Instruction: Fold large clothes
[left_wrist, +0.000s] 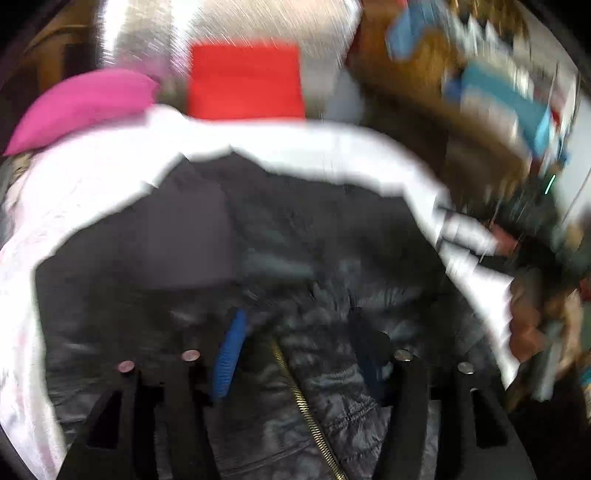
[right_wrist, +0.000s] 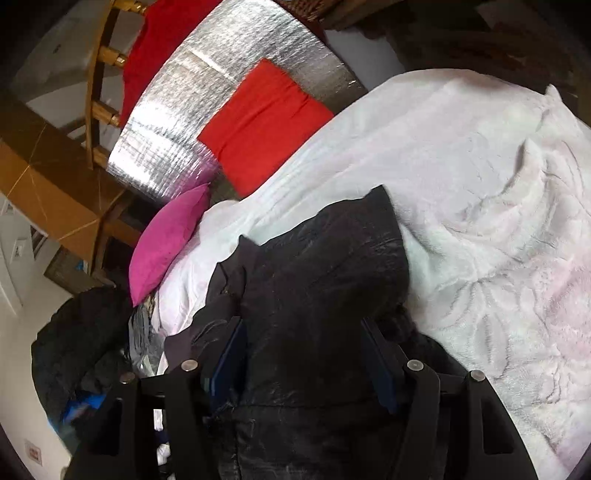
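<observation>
Black quilted jacket (right_wrist: 317, 295) lies on the white blanket (right_wrist: 480, 184); right gripper (right_wrist: 306, 354) jaws spread, fabric bunched between, grip unclear; left gripper (left_wrist: 299, 350) jaws apart over the brass zipper (left_wrist: 306, 406); best pinch both layers, lift evenly, fold flat.
</observation>
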